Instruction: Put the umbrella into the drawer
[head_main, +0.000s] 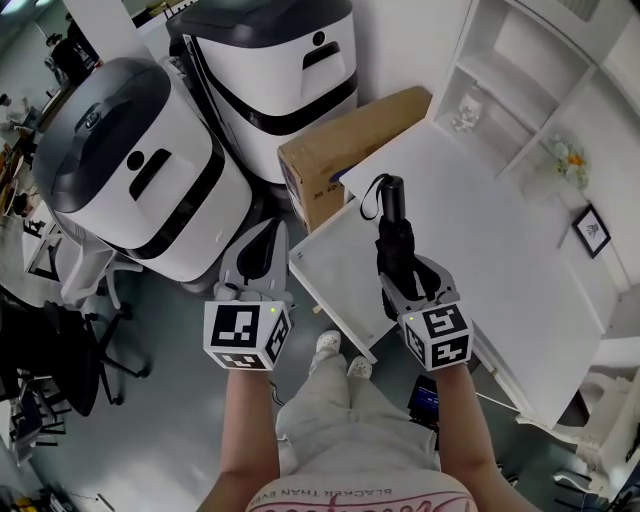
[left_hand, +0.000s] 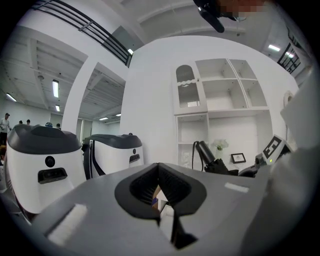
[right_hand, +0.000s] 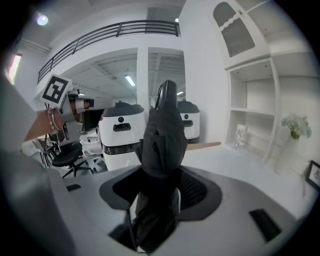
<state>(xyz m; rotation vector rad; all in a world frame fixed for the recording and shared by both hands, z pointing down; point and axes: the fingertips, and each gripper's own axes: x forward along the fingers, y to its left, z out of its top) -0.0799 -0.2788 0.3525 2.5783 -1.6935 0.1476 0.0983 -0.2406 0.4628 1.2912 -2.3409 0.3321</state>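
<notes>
White desk top (head_main: 480, 200), smooth, under the item. Folded black umbrella (head_main: 395, 235): pleated fabric clamped between the ribbed pads of the right gripper (head_main: 408, 278), shown in its own view; head view adds the handle's strap loop beyond the tips. Left gripper (head_main: 262, 245): jaws together, empty. Cardboard box (head_main: 340, 150) alongside.

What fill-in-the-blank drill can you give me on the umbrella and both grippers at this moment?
1. The folded black umbrella is clamped in the gripper of the person's ___ hand.
2. The left gripper holds ___, and its jaws are together.
3. Beside the cardboard box stand ___ large white-and-black machines.
4. Near the back edge of the white desk stands a small framed ___.
Missing words: right; nothing; two; picture.
</notes>
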